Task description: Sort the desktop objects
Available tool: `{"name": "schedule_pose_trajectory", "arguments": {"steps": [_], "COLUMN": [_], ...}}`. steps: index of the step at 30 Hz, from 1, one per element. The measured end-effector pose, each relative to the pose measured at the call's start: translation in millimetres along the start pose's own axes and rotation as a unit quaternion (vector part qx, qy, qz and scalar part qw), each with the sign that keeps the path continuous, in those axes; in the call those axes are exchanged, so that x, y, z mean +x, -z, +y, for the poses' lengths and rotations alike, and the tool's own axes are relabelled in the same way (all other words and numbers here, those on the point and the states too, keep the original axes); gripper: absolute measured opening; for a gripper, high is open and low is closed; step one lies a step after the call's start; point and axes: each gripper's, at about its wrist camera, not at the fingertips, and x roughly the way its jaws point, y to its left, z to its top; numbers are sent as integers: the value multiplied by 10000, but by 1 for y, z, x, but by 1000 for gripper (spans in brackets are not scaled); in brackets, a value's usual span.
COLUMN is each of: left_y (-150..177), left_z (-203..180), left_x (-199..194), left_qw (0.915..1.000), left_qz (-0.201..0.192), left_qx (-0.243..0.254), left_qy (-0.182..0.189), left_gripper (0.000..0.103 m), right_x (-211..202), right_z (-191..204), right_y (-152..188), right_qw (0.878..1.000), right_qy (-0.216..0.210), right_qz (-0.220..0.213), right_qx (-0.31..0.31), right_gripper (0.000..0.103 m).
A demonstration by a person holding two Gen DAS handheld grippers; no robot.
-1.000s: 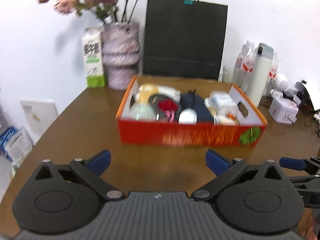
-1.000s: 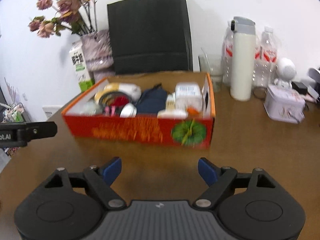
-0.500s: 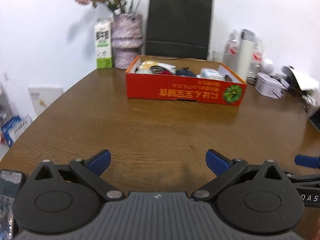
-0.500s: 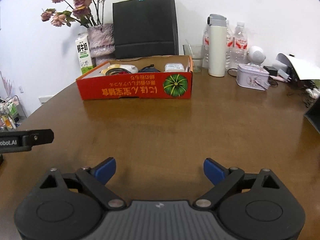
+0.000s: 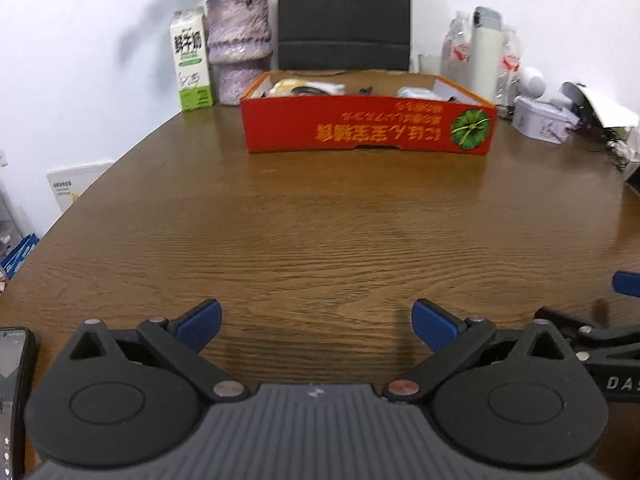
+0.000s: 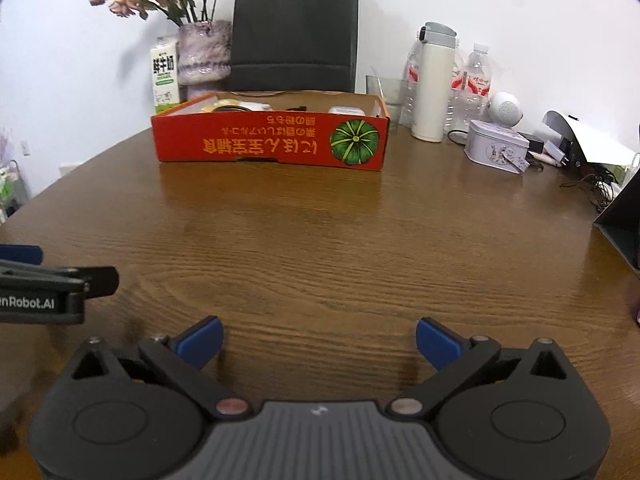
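Left claw: your blue-tipped fingers stand wide apart, holding nothing, low over bare wood at the near side of the counter.
Right claw: your fingers are spread just as wide, empty, also low over bare wood; nothing lies between the tips.
Claws together: they sit side by side; each shows at the edge of the other's view.
Red box: it sits at the far middle of the counter, well apart from both claws, its printed side with a green pumpkin picture facing you.
Box contents: several desktop objects lie inside, seen only over the rim and too low to name.
Counter: brown wood with a curved left edge; a wide stretch of it lies between your claws and the box.
Left side: a phone lies at the near left edge, just beside your left claw.
Back left: a milk carton and a flower vase stand near the wall.
Back middle: a black paper bag stands behind the box.
Right side: a white flask, water bottles, a small tin and tangled cables crowd the far right.
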Motion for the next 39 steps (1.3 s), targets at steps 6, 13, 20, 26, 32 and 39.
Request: {"name": "schedule_pose_trajectory", "arguments": {"steps": [6, 13, 20, 26, 32, 39], "left_y": [-5, -12, -11, -13, -13, -11], "left_z": [0, 1, 2, 1, 1, 3], "left_x": [19, 31, 32, 33, 33, 32], "left_qw": [10000, 9997, 9996, 9997, 9997, 9997], "left_qz": [27, -31, -49, -41, -40, -45], "left_qx": [-21, 25, 20, -35, -35, -38], "left_qy": [34, 258, 292, 232, 231, 229], "left_gripper": [103, 103, 103, 103, 103, 103], "right_x": [20, 38, 39, 39, 38, 38], "right_z": [2, 5, 6, 8, 7, 8], "right_y": [-7, -21, -22, -21, -21, -21], "right_qw": [9998, 9993, 9995, 9996, 9996, 9996], "right_qy": [-70, 115, 78, 16, 6, 8], "right_qz": [120, 130, 134, 135, 133, 133], "right_qx": [155, 317, 291, 245, 241, 241], "right_gripper": [103, 103, 103, 103, 103, 103]}}
